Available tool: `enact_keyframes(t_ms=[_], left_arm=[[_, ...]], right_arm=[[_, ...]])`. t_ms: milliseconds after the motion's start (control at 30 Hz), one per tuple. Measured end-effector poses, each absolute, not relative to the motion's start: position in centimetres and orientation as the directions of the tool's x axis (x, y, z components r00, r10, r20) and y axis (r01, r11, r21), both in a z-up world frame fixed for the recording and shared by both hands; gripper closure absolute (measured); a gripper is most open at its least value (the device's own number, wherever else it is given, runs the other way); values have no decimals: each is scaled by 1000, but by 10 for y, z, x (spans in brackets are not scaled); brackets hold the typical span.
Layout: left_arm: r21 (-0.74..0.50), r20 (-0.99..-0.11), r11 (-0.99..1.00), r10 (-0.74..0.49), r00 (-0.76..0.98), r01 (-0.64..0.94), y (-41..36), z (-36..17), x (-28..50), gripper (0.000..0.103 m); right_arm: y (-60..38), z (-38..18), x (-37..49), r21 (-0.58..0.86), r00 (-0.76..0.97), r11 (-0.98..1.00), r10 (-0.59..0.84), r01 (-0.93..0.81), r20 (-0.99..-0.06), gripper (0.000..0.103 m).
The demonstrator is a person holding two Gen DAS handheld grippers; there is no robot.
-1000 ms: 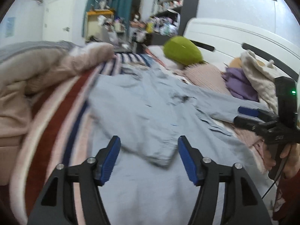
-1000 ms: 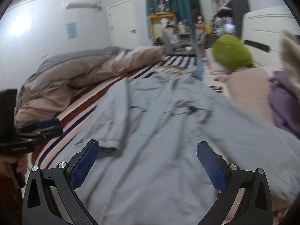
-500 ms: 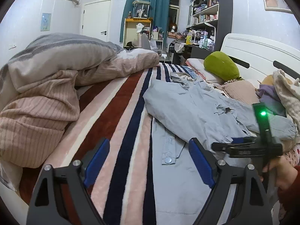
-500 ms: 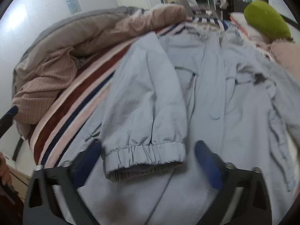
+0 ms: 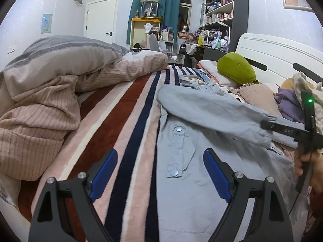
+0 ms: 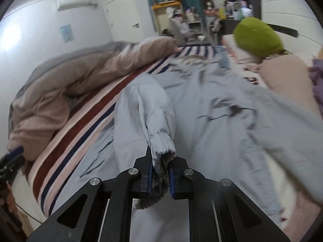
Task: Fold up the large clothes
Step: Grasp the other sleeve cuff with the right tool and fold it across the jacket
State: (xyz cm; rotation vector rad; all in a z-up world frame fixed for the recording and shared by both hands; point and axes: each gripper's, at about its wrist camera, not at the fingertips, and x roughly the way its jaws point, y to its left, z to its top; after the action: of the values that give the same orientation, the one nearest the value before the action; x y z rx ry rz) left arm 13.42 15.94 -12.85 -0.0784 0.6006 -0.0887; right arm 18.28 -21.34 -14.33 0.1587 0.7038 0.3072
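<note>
Since a moment ago the right gripper (image 6: pixel 160 174) has come in on the elastic cuff (image 6: pixel 162 143) of one sleeve; its jaws are closing, blue pads pinching it. One pale blue-grey cotton jacket (image 5: pixel 201 181) lies spread on the striped plush blanket (image 5: pixel 125 133), sleeve folded across its front, two metal snaps showing. Left gripper (image 5: pixel 160 173) hovers wide apart, gripping nothing, over the jacket's edge.

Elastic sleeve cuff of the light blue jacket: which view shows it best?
The right wrist view: the elastic sleeve cuff sits centre frame, bunched between the closing right tongs. The left wrist view shows it only small, side-on, at the tongs' tips.
</note>
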Motion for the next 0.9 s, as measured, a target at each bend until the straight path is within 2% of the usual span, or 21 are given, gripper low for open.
enact_keyframes(t_ms=[167,300,333,400,467,533,700,767,833,900], left_arm=[[-96,-558,992,-126,820,87,137,-124,139,19],[-86,-564,992,-127,816,95,120,-126,141,18],[-81,-568,992,-124,814,95,115,-126,141,18],[-77,-572,992,-127,810,101,109,-126,141,18],[-68,-574,992,-127,809,107,104,-125,141,18],[-52,-574,993,-119,811,109,98,-123,141,18],[-37,-544,993,-118,831,116,85,-119,142,18],[-36,-536,991,-126,835,127,80,-117,144,16],[-13,-526,991,-122,841,136,67,-117,145,11],[-2,-516,989,-130,847,150,58,-116,144,8]], right_arm=[[-262,-152,175,275,695,950,298,-149,-654,96],[-281,-179,176,336,623,933,339,-128,-705,94],[-281,-188,178,354,597,926,358,-129,-718,92],[-276,-202,179,355,568,926,362,-128,-739,76],[-274,-210,178,343,556,931,353,-126,-753,71],[-281,-205,171,357,575,925,365,-133,-732,70],[-322,-164,119,324,711,937,317,-131,-628,48],[-346,-149,95,305,755,946,280,-112,-593,47],[-376,-134,72,282,796,957,220,-64,-564,43],[-407,-122,49,251,834,968,131,10,-537,33]])
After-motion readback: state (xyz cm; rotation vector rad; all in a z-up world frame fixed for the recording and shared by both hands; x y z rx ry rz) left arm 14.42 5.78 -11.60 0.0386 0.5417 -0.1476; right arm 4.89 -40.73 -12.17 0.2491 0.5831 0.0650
